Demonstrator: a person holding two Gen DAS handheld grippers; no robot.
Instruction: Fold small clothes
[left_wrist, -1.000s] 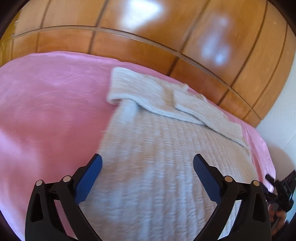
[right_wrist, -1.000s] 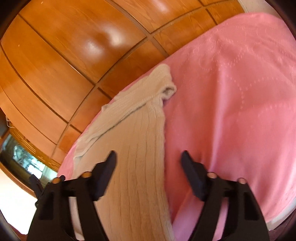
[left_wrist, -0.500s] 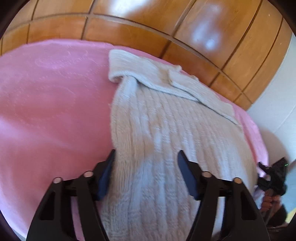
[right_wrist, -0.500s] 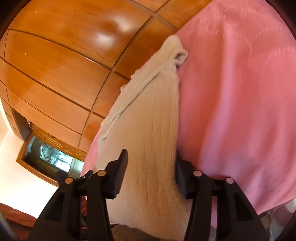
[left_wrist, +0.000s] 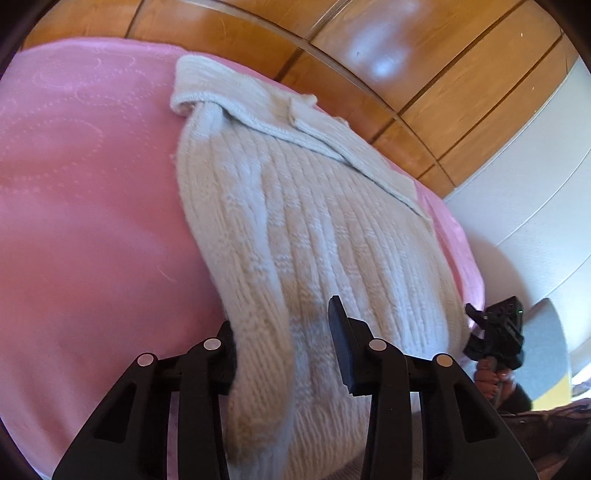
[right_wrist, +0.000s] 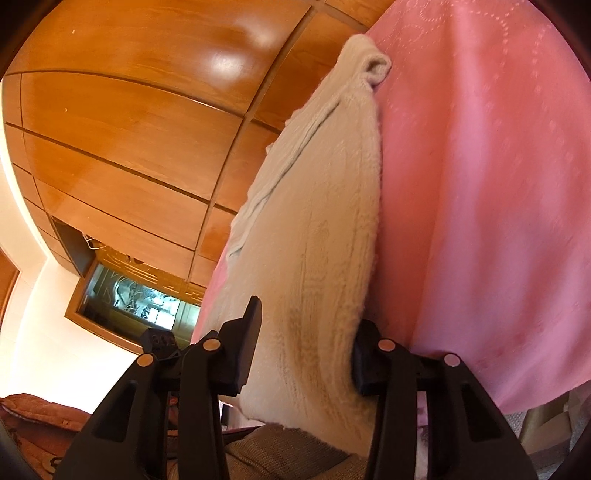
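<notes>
A cream cable-knit sweater (left_wrist: 314, 221) lies flat on a pink bedspread (left_wrist: 92, 221), its sleeves folded across the far end. My left gripper (left_wrist: 282, 325) is at the near hem on the sweater's left edge. Its jaws are closing, with a raised ridge of knit pinched between the pads. My right gripper (right_wrist: 308, 317) is at the hem's other corner. Its jaws are also closing, and the sweater (right_wrist: 325, 221) fills the gap between them. Each gripper shows small in the other's view: the right gripper (left_wrist: 495, 332) with a hand under it, the left gripper (right_wrist: 159, 339) low down.
Glossy wooden panels (left_wrist: 369, 55) rise right behind the bed's far edge. A white wall (left_wrist: 535, 203) stands to the right, and a glass-fronted cabinet (right_wrist: 136, 299) to the left. The pink bedspread (right_wrist: 498, 221) spreads wide on both sides of the sweater.
Both grippers dropped and tipped down onto the sweater's near hem. Both pairs of jaws narrowed from wide apart to gathering the knit between them.
</notes>
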